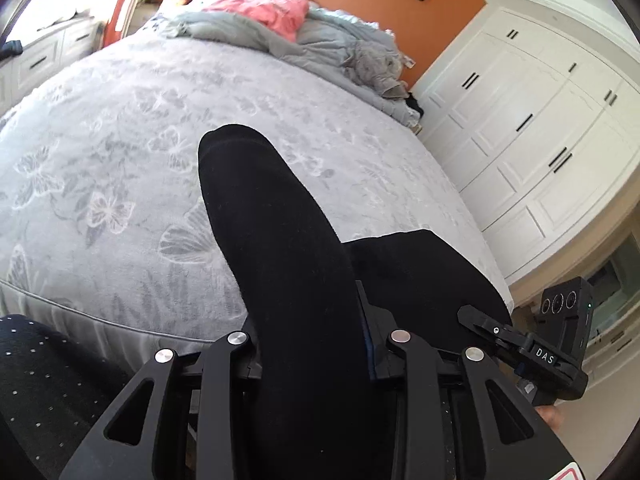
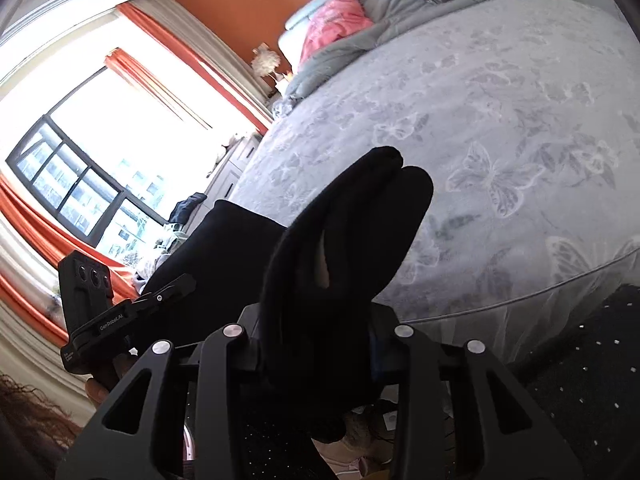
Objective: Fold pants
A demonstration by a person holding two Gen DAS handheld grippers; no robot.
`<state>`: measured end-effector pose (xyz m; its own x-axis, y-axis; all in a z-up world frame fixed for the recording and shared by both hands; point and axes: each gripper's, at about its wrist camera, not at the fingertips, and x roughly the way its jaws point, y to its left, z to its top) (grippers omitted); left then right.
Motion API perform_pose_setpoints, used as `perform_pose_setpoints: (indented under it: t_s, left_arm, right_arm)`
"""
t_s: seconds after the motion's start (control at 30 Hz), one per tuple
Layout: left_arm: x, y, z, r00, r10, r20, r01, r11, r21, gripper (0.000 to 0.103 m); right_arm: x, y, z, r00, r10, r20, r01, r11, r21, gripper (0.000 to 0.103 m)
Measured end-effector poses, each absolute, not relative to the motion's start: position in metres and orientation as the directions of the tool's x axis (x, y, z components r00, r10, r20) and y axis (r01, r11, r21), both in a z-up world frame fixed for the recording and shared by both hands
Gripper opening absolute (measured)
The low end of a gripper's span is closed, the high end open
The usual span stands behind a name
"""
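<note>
The black pants (image 1: 276, 240) are held up in the air in front of a grey butterfly-patterned bed (image 1: 112, 152). My left gripper (image 1: 316, 344) is shut on the pants; the cloth drapes over its fingers and hides them. My right gripper (image 2: 320, 340) is shut on another part of the pants (image 2: 340, 240), bunched in folds over its fingers. The right gripper also shows in the left wrist view (image 1: 520, 340), at the lower right, with black cloth stretched between the two. The left gripper shows in the right wrist view (image 2: 132, 308).
A grey duvet (image 1: 312, 40) and a pink garment (image 1: 268, 10) lie heaped at the bed's head. White wardrobes (image 1: 532, 132) stand right of the bed. A window with orange curtains (image 2: 80, 184) is on the other side. A dark dotted garment (image 1: 44, 380) is near the bed's foot edge.
</note>
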<state>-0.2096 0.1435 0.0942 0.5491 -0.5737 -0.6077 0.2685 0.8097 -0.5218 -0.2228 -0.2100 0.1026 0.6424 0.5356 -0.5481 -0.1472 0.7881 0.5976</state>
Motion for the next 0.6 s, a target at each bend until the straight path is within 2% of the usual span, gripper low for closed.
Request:
perform_pose_setpoints:
  t_s: [0.2,0.33,0.5,0.6]
  left_arm:
    - [-0.221,0.147,0.193,0.671,-0.614,-0.416,0.406,0.773,-0.487,0.028]
    - [-0.212,0.148,0.267,0.754,-0.613,-0.235,0.498,0.767,-0.405,0.028]
    - [-0.183,0.146,0.349,0.793,-0.608,-0.046,0.568,0.764,-0.306,0.030]
    - [-0.152,0.138,0.389,0.798,-0.601,0.047,0.591,0.764,-0.258,0.030]
  right_arm:
    - [-0.244,-0.201,0.200,0.768,0.535,-0.351,-0.312,0.792,0.525,0.034]
    - [-0.238,-0.196,0.264,0.825,0.535,-0.181,-0.422,0.797,0.433,0.034]
    - [-0.205,-0.203,0.339,0.843,0.537,0.037,-0.517,0.788,0.334,0.035]
    - [-0.168,-0.212,0.374,0.844,0.521,0.128,-0.533,0.788,0.308,0.035]
